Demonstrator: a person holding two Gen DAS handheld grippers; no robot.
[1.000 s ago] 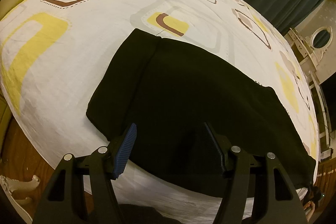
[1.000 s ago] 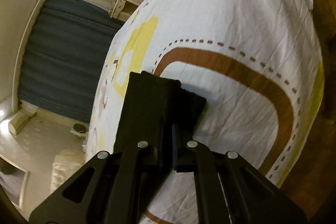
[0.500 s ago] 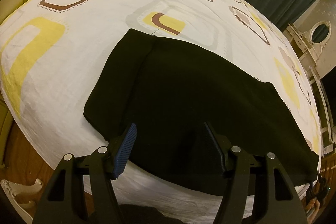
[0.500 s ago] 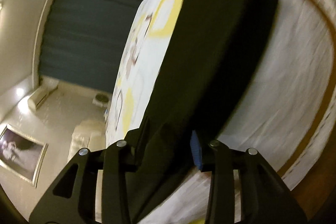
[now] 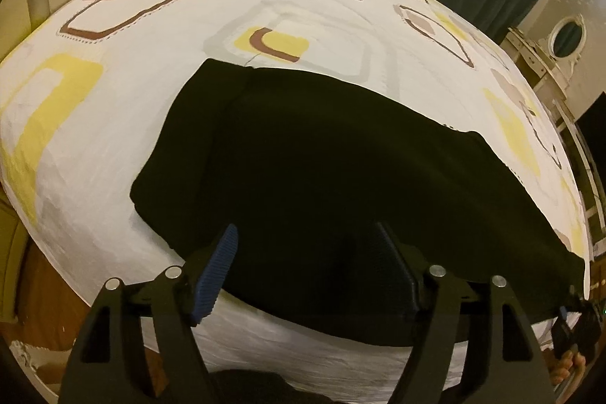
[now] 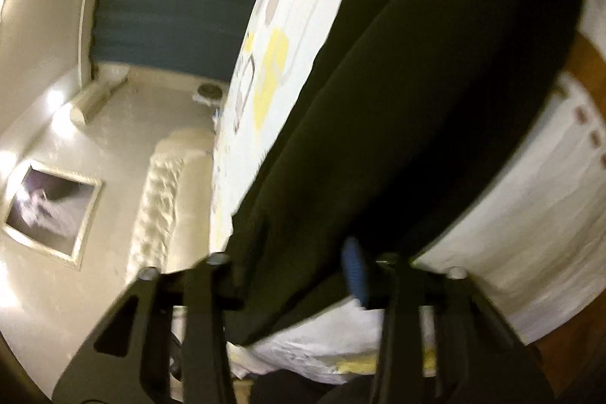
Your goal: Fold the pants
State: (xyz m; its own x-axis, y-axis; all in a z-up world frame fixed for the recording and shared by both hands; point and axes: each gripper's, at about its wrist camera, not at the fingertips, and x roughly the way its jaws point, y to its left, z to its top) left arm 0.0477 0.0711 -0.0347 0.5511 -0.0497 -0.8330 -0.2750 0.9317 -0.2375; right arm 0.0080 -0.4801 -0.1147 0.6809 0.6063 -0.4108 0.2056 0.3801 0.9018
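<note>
The black pants [image 5: 341, 177] lie flat across the near part of the bed [image 5: 132, 124], folded lengthwise, with one end to the left and the long body running off to the right. The left tool [image 5: 306, 267] hangs over the near edge of the cloth with its jaws wide and nothing between them. The right tool [image 6: 299, 275] sits at the far right end; cloth runs between its spread jaws, but blur hides whether they pinch it, so I cannot tell. This looks like the start of the crosswise fold: the next move calls for a firm hold on one end, then carrying it over the other. The patterned sheet beyond the pants gives open room; the near bed edge is close below the tools.
</note>
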